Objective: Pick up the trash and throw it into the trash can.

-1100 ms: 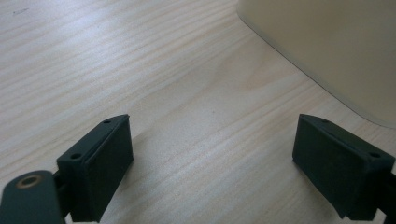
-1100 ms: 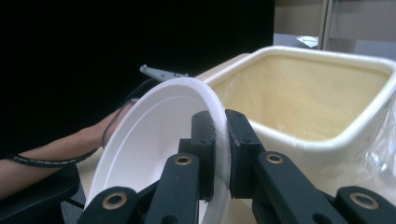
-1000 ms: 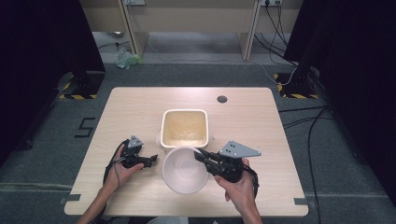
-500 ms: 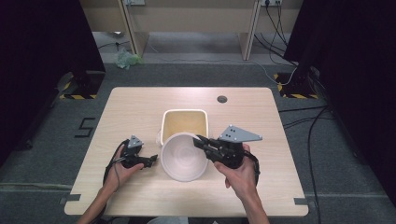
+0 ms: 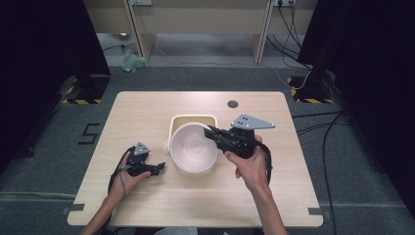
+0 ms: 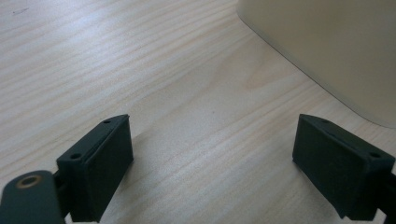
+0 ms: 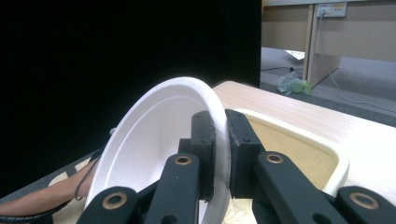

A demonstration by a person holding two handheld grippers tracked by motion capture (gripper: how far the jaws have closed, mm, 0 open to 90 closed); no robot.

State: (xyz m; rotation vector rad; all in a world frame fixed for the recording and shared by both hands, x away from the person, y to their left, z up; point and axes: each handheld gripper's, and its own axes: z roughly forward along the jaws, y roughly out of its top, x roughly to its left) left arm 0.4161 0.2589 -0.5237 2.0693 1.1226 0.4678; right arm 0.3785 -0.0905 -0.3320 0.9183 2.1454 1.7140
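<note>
Pinching white bowl rim between right gripper jaws, clamped tight; bowl hanging tilted ahead of jaws, over square cream container. Resting left gripper on table, jaws apart, gripping nothing.

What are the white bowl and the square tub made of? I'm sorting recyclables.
The white bowl looks like thin moulded paper pulp or foam, matt, with faint pressed rings. The square tub seems plastic, cream, smooth with a slight sheen and a thick rounded rim. Neither is certain by look alone.
</note>
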